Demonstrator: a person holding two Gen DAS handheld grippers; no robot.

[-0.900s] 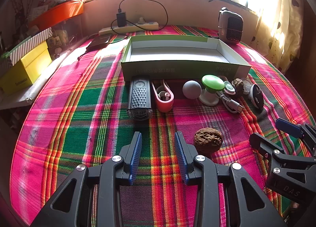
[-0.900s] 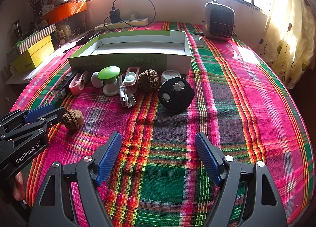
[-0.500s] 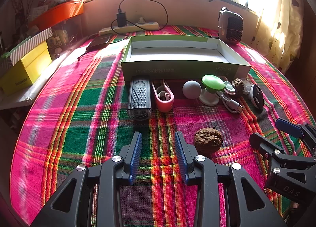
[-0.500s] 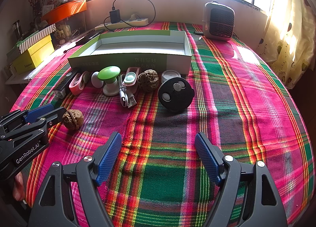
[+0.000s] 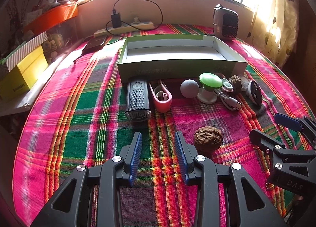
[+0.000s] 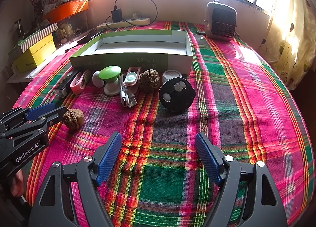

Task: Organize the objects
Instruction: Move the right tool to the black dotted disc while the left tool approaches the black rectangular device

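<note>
An empty green-and-white box [image 5: 177,67] [image 6: 130,60] lies open on the plaid cloth. Along its near side sit a black bike light [image 5: 137,98], a pink case [image 5: 161,96], a grey ball [image 5: 189,88], a green-topped knob [image 5: 209,83] [image 6: 109,73], a white USB cable [image 6: 126,96], a rough brown ball [image 6: 149,80] and a black round disc [image 6: 176,93]. A walnut [image 5: 207,140] [image 6: 73,118] lies apart, just right of my left gripper [image 5: 158,143], which is open with nothing between its pads. My right gripper [image 6: 158,150] stands wide open over bare cloth.
A small heater [image 6: 220,20] stands at the back right, a power strip with a charger [image 5: 126,26] along the wall. Yellow and striped boxes [image 5: 21,73] and an orange tray [image 5: 51,17] crowd the left shelf. A curtain [image 6: 288,29] hangs at the right.
</note>
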